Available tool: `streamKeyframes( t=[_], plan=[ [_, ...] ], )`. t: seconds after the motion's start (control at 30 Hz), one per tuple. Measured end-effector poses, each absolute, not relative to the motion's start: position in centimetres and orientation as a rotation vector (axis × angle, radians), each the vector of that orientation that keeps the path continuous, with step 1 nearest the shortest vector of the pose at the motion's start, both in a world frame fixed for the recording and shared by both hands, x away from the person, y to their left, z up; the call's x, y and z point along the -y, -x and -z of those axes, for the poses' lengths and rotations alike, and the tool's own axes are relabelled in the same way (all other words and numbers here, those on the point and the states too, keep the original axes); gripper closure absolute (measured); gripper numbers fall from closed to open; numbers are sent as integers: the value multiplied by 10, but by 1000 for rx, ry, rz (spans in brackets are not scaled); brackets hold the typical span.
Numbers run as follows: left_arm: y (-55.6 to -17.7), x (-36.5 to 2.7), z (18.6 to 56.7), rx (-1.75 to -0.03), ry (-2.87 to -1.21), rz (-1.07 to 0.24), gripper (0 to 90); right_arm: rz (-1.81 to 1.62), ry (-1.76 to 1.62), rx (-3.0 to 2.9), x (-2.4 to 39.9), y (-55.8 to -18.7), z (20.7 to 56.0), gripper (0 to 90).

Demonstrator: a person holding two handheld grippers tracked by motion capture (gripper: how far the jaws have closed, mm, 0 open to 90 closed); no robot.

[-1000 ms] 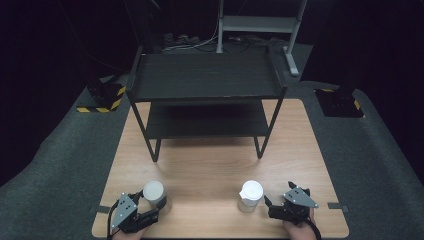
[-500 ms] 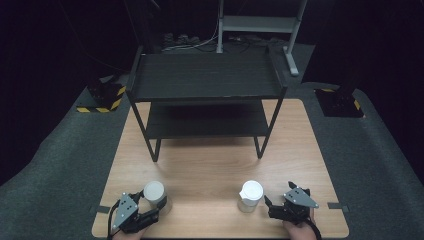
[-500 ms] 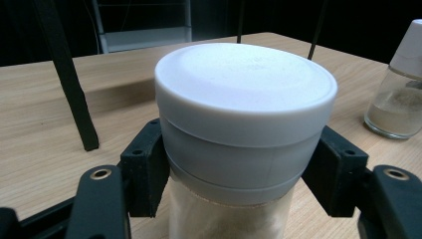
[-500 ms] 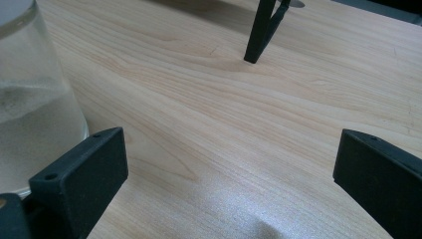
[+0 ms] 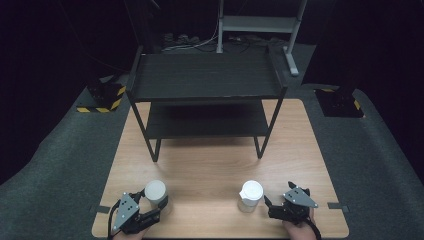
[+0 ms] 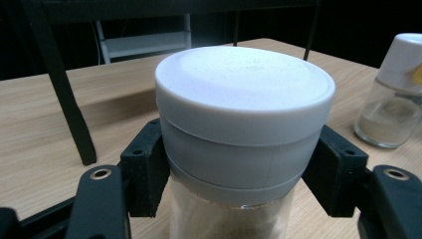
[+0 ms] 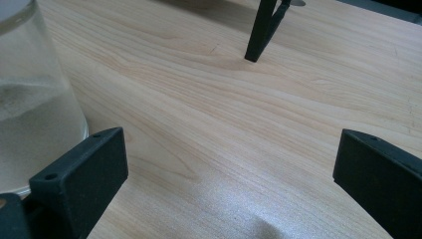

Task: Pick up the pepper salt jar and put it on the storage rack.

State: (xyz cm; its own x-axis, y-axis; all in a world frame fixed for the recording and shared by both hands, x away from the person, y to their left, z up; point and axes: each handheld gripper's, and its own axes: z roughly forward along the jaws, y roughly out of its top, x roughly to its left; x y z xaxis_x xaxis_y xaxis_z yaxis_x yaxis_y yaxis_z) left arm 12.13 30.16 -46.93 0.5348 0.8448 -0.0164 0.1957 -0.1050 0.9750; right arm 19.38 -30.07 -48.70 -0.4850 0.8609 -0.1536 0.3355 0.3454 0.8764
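Observation:
A glass jar with a white lid (image 6: 244, 99), part full of pale powder, stands on the wooden table (image 5: 215, 165) at the near left (image 5: 155, 191). My left gripper (image 6: 239, 174) is shut on it, one black pad (image 6: 144, 174) pressing each side just under the lid. A second white-lidded jar (image 5: 250, 195) of the same powder stands at the near right. My right gripper (image 5: 278, 194) rests just right of it, open. In the right gripper view that jar's glass wall (image 7: 30, 104) lies outside the left jaw, and bare wood lies between the jaws (image 7: 229, 164).
A black two-level metal rack (image 5: 205, 75) stands across the far half of the table; one of its legs (image 7: 261, 30) rises ahead of my right gripper. Dark grey floor surrounds the table. A grey stand (image 5: 260, 22) is behind the rack.

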Motion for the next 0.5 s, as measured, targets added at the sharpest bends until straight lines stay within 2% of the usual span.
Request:
streamKeyframes(
  t=[0.5],
  plan=[
    [-119,-293,438,-865,-1605,-699,344,-1093,-1040,-1989,302,-194,487,0]
  ],
)
